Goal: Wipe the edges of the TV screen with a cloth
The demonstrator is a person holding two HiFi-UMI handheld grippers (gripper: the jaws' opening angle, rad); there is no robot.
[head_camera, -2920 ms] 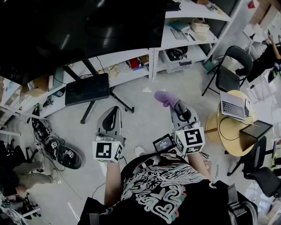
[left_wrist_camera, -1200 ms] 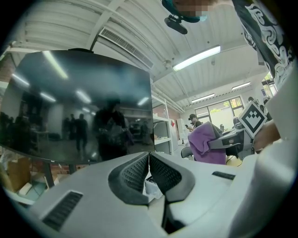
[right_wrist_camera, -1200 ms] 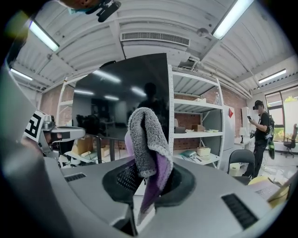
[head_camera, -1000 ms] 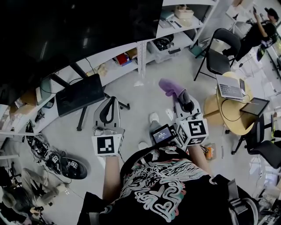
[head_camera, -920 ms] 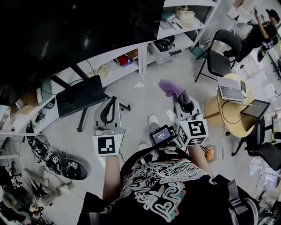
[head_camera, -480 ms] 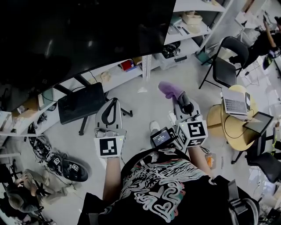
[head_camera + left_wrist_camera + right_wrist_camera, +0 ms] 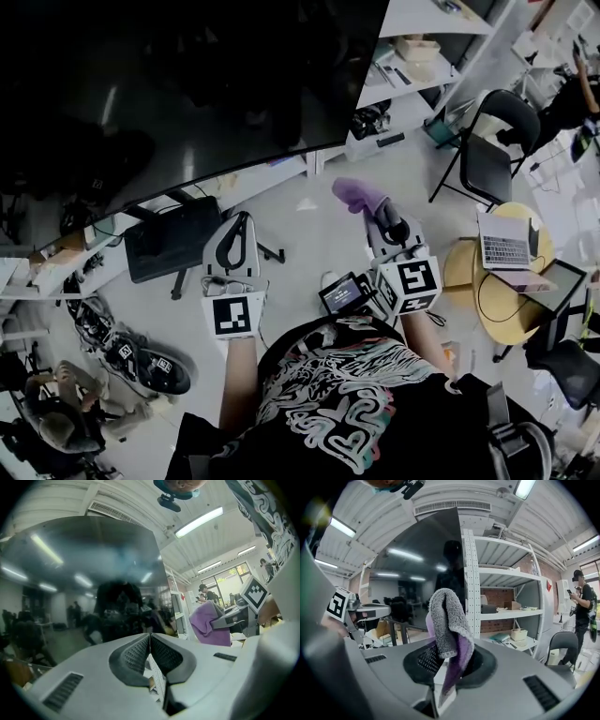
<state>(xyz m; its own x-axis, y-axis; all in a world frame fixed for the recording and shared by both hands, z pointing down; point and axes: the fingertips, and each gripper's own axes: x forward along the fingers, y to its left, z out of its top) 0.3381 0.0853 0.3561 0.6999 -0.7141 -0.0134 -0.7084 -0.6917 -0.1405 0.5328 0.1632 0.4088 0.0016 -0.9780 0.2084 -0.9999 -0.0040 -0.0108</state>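
Barely begun, by the look of it: dark TV screen point(image 7: 169, 84) spread from nine through twelve o'clock of the head view, lower edge bare, nothing pressed against any border. No way to tell from these pictures whether any edge has already been wiped; probably all of the wiping left to do. Starting at the left: left gripper point(image 7: 240, 221) held upright just off the frame's middle toward nine o'clock, below the screen's lower edge and apart from it, marker cube nearest the body, forearm stretched forward. Seen through the left gripper view, ribbed pads point(image 7: 133, 653) clenched tip to tip with nothing between, aimed up at the reflective glass. Moving right: right gripper point(image 7: 384, 217) raised toward three o'clock, leaning slightly to eleven, jaws clamped on the purple cloth point(image 7: 356, 195), folded and drooping over the tips. Cloth placed short of the screen's lower right corner, no contact visible. In the right gripper view, same cloth pinched between the dark pads, the screen's right-hand edge standing beyond it at twelve o'clock, white shelving point(image 7: 506, 615) just beside that edge toward three. Next move, as a judgement: lift and press the cloth onto that near edge.
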